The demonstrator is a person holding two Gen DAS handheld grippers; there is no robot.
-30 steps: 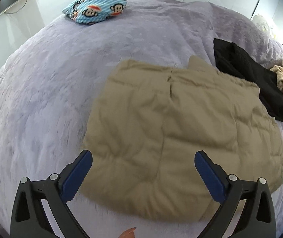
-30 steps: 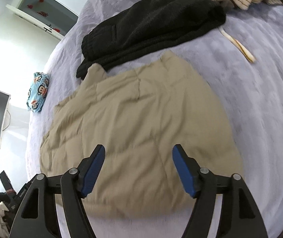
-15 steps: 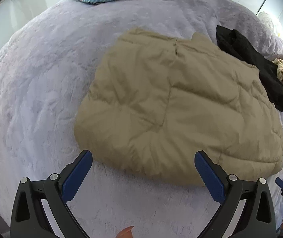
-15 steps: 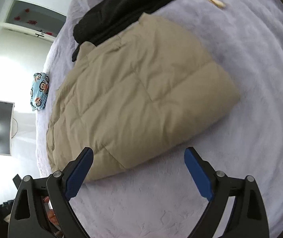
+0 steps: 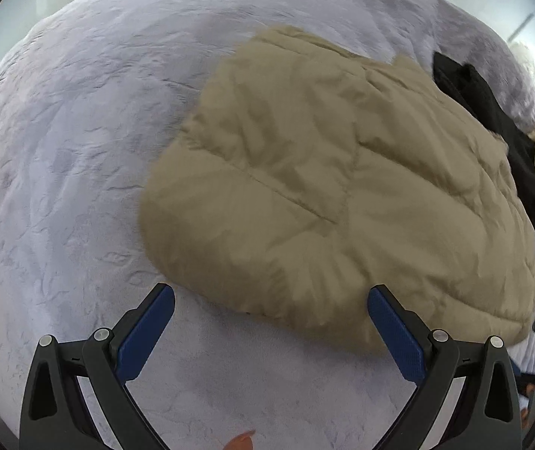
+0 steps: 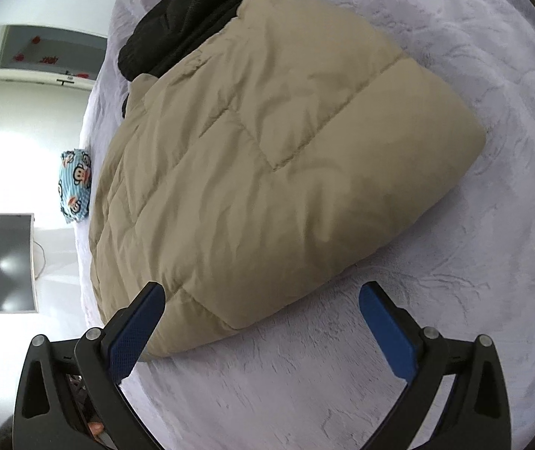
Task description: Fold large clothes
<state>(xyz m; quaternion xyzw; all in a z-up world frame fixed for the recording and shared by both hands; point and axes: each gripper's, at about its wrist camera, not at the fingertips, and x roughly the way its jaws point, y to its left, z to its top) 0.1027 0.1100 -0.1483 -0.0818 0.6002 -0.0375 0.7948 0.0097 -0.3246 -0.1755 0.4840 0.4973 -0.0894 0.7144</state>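
Left gripper [image 5: 270,328] and right gripper [image 6: 261,322]: both spread wide, empty, right jaws just opened, poised at near hem, likely for the next fold.
Tan puffer jacket [image 5: 342,195]: flat on bed [image 5: 80,150].
Beyond jacket: black garment [image 5: 492,131], monkey-print cloth [image 6: 75,187].

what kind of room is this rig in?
Most likely a bedroom: clothes lie on a wide bed under a plush lavender blanket, a monkey-print pillow sits at its far edge, and a dark screen stands by the wall.
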